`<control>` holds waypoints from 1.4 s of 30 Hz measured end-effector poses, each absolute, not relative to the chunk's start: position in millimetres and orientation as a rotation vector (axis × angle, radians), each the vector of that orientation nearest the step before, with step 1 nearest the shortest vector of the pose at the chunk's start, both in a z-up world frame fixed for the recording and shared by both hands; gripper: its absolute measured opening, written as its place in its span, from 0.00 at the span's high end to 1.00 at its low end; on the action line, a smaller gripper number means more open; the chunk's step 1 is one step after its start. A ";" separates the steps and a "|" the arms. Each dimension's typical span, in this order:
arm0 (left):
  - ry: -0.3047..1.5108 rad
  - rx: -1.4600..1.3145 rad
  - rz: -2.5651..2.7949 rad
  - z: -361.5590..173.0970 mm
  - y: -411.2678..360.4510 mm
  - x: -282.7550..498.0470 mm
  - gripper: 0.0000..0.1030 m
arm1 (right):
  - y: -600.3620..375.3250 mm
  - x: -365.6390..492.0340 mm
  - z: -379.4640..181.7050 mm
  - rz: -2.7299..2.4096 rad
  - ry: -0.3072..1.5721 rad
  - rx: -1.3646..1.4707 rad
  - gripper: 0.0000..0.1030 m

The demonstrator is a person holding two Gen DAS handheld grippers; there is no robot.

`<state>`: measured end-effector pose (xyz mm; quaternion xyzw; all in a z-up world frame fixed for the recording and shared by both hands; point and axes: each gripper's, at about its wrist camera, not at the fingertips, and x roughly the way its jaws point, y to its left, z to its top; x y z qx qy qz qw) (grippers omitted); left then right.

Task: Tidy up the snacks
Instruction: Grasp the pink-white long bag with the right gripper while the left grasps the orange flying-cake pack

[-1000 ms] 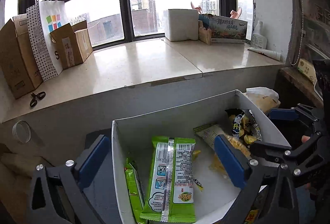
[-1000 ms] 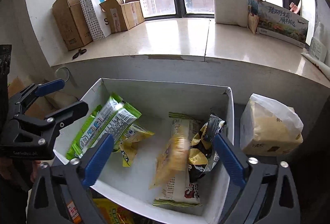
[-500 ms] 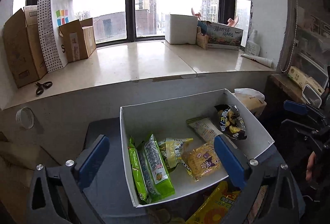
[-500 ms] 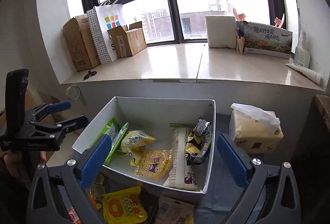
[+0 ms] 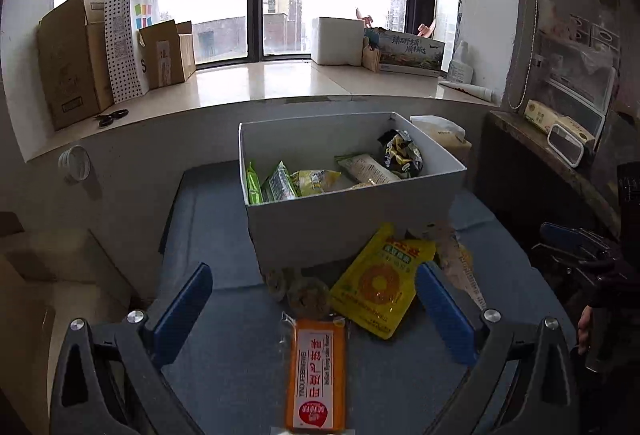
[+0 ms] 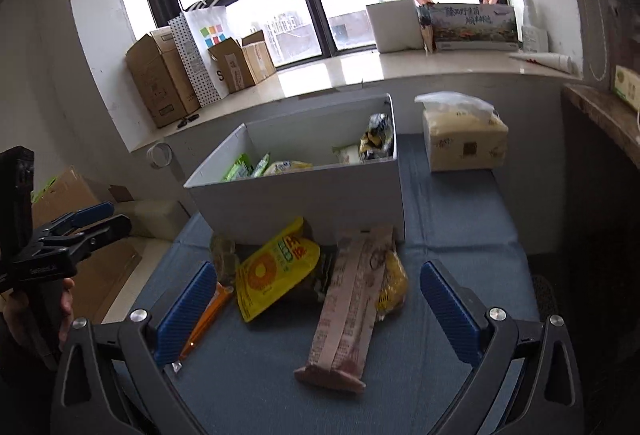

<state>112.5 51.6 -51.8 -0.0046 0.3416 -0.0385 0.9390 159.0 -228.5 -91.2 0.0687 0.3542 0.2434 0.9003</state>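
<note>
Both grippers hang with their blue-padded jaws spread wide apart and nothing between them, above a blue-grey cloth surface (image 5: 224, 363). From the left gripper (image 5: 316, 311), the view runs left to right across the loose snacks lying on the cloth in front of a white box (image 5: 352, 227): a long orange packet (image 5: 316, 371) with red and white lettering lies lengthwise nearest the camera, a clear pack of round brown biscuits (image 5: 298, 289) sits just beyond it against the box wall, and a yellow pouch (image 5: 380, 283) printed with a sunburst circle leans beside the biscuits. A pale pink wrapper (image 5: 460, 267) shows past the right pad. Inside the box, green packets (image 5: 268, 185) stand at the left, a yellow-green packet (image 5: 316, 181) lies in the middle, and a black-and-yellow bag (image 5: 400, 153) rests at the right. From the right gripper (image 6: 316, 305), the same orange packet (image 6: 208, 315) lies beside the left pad, then the yellow pouch (image 6: 276, 271), then the long pink wrapper (image 6: 352, 303) stretching toward the camera, partly covering a small yellow packet (image 6: 394, 287). The white box (image 6: 304, 203) stands just behind them, and a plastic-wrapped pack of beige tissue paper (image 6: 464, 139) sits on the cloth to its right. A stone windowsill (image 6: 400, 67) behind carries cardboard boxes (image 6: 164, 83) and a dotted paper bag (image 6: 200, 51).
</note>
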 end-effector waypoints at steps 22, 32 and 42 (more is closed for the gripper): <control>0.862 -0.048 -0.058 -118.7 66.7 84.6 0.00 | -165.9 206.2 -198.5 0.197 1.034 -0.108 0.17; 0.944 -0.020 -0.079 -147.8 58.1 100.6 0.00 | -190.8 191.7 -183.9 0.265 0.999 0.006 0.45; 1.070 0.028 -0.076 -187.2 43.1 133.9 0.00 | -248.5 148.9 -155.5 0.278 0.970 0.160 0.45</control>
